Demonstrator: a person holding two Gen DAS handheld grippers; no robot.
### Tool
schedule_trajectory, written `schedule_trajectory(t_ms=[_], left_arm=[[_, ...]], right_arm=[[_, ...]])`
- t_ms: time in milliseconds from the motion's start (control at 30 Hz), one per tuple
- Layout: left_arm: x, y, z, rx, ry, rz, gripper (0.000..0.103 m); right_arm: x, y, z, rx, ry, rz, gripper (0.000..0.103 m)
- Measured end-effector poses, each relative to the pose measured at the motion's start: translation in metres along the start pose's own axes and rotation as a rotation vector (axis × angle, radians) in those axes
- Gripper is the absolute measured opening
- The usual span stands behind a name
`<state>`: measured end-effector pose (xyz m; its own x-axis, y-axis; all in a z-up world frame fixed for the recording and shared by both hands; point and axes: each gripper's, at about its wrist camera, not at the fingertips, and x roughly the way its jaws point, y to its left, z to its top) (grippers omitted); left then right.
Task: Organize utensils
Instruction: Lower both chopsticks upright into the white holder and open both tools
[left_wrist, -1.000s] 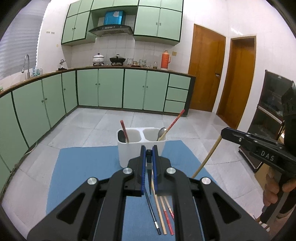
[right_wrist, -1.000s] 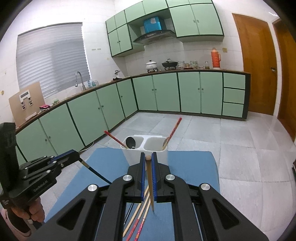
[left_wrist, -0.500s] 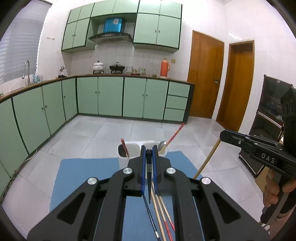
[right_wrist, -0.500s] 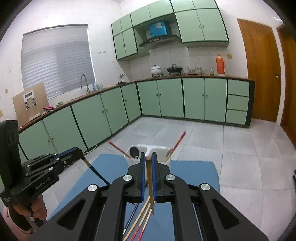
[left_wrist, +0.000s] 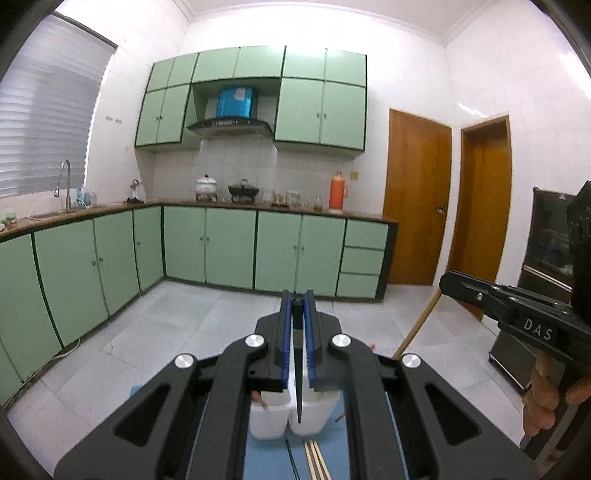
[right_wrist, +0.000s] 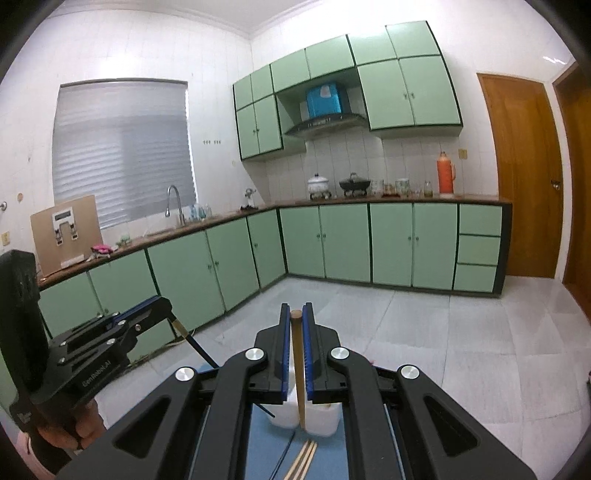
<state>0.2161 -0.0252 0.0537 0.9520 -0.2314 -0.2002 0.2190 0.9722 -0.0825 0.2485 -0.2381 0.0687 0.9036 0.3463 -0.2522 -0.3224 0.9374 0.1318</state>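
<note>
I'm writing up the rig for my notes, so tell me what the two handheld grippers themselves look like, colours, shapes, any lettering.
Both are matte black plastic. The left gripper and right gripper each have two narrow fingers lined with blue ribbed pads, driven by slotted black link arms with silver round pivot bolts. Seen side-on, the right one carries white "DAS" lettering; the left one has white lettering too blurred to read. Bare fingers grip the handles; no cables or sleeves show.

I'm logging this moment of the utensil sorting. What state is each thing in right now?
Left gripper: jaws shut on the black chopstick, held raised.
Black chopstick: gripped, tip hanging over the white holder.
Right gripper: jaws shut on the wooden chopstick, held raised.
Wooden chopstick: gripped, pointing down at the holder.
White holder: upright on the blue mat.
Loose chopsticks: lying flat on the mat.
</note>
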Motion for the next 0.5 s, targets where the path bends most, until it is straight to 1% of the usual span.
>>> schedule_trajectory(t_ms=[167, 300, 367, 500], left_arm=[[0.022, -0.003, 0.013, 0.008, -0.04, 0.034, 0.005], [0.045, -0.004, 0.014, 0.008, -0.038, 0.044, 0.005], [0.058, -0.004, 0.011, 0.013, -0.032, 0.051, 0.005], [0.093, -0.002, -0.006, 0.022, 0.023, 0.06, 0.005]], right_arm=[[0.025, -0.002, 0.013, 0.003, -0.012, -0.01, 0.006], [0.052, -0.006, 0.018, -0.001, -0.009, -0.018, 0.006], [0.066, -0.009, 0.015, -0.003, 0.004, -0.022, 0.006], [0.098, -0.014, -0.002, -0.003, 0.058, -0.031, 0.006]])
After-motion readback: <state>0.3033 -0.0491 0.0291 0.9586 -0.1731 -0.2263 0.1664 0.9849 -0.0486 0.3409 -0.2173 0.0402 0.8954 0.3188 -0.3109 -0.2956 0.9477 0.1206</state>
